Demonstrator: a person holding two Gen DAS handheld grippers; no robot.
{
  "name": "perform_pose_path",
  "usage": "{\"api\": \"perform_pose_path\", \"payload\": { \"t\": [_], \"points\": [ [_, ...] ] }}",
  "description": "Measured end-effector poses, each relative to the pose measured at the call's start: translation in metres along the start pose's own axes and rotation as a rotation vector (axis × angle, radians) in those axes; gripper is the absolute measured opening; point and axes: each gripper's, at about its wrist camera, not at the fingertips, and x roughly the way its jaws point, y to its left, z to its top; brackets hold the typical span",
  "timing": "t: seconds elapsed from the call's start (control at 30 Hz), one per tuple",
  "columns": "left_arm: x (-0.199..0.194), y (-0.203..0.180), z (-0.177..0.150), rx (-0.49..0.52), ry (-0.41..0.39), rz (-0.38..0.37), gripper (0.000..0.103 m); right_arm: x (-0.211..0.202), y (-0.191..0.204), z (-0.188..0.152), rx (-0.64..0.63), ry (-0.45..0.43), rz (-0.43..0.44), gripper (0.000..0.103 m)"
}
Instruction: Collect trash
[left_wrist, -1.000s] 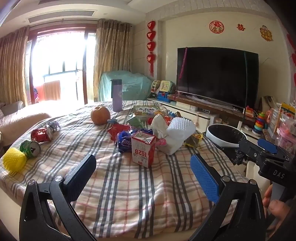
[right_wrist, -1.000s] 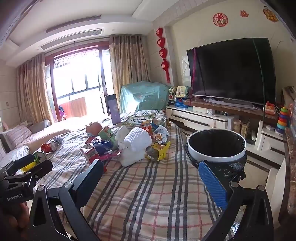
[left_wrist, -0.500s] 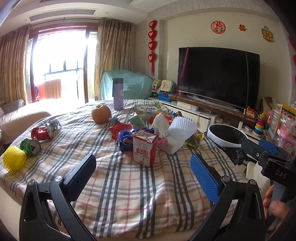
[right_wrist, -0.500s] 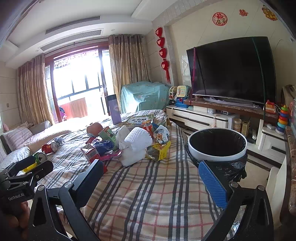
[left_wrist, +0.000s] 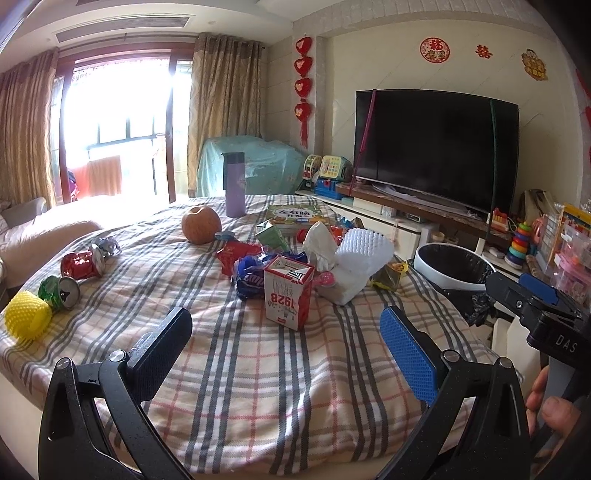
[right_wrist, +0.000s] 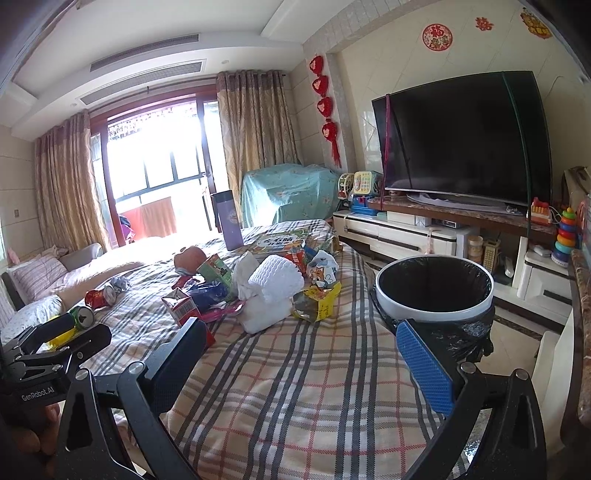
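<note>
A pile of trash lies mid-table on the plaid cloth (left_wrist: 258, 362): a red and white 1928 carton (left_wrist: 289, 291), blue wrappers (left_wrist: 249, 277), white foam net (left_wrist: 364, 247), tissue (left_wrist: 319, 240), a yellow wrapper (right_wrist: 319, 301). Crushed red can (left_wrist: 79, 264), green can (left_wrist: 59, 290) and yellow foam net (left_wrist: 26, 319) lie at the left. A white bin with black liner (right_wrist: 434, 290) stands off the table's right edge. My left gripper (left_wrist: 284, 345) is open and empty, short of the carton. My right gripper (right_wrist: 301, 356) is open and empty, above the cloth beside the bin.
An apple (left_wrist: 200, 229), a purple flask (left_wrist: 235, 184) and a green book (left_wrist: 297, 214) sit at the table's far side. A TV (right_wrist: 461, 136) on a low cabinet and toys line the right wall. A sofa (right_wrist: 44, 269) is on the left.
Both grippers have crept slightly forward toward the trash pile. Jaws stay open; nothing on the table moved.
</note>
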Motion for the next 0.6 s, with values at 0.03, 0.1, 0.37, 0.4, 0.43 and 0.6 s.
{"api": "perform_pose_path", "payload": {
  "t": [0.03, 0.1, 0.37, 0.4, 0.43, 0.6],
  "points": [
    [0.0000, -0.0001, 0.0000, -0.001, 0.001, 0.000, 0.103, -0.0006, -0.0006, 0.0000, 0.000, 0.001, 0.000, 0.103],
    [0.0009, 0.0000, 0.0005, -0.003, 0.004, -0.001, 0.103, -0.0006, -0.0008, 0.0007, 0.000, 0.003, 0.002, 0.103],
    [0.0027, 0.0004, -0.0001, -0.004, 0.007, -0.004, 0.103, 0.0000, -0.0017, -0.0004, 0.006, 0.006, 0.006, 0.103],
    [0.0024, 0.0005, -0.0006, -0.005, 0.005, -0.006, 0.103, -0.0003, -0.0018, -0.0005, 0.007, 0.006, 0.008, 0.103],
    [0.0032, 0.0012, -0.0007, -0.005, 0.005, -0.006, 0.103, 0.0001, -0.0020, -0.0004, 0.007, 0.007, 0.009, 0.103],
    [0.0036, 0.0015, -0.0010, -0.004, 0.006, -0.004, 0.103, 0.0015, -0.0019, -0.0004, 0.009, 0.007, 0.010, 0.103]
  ]
}}
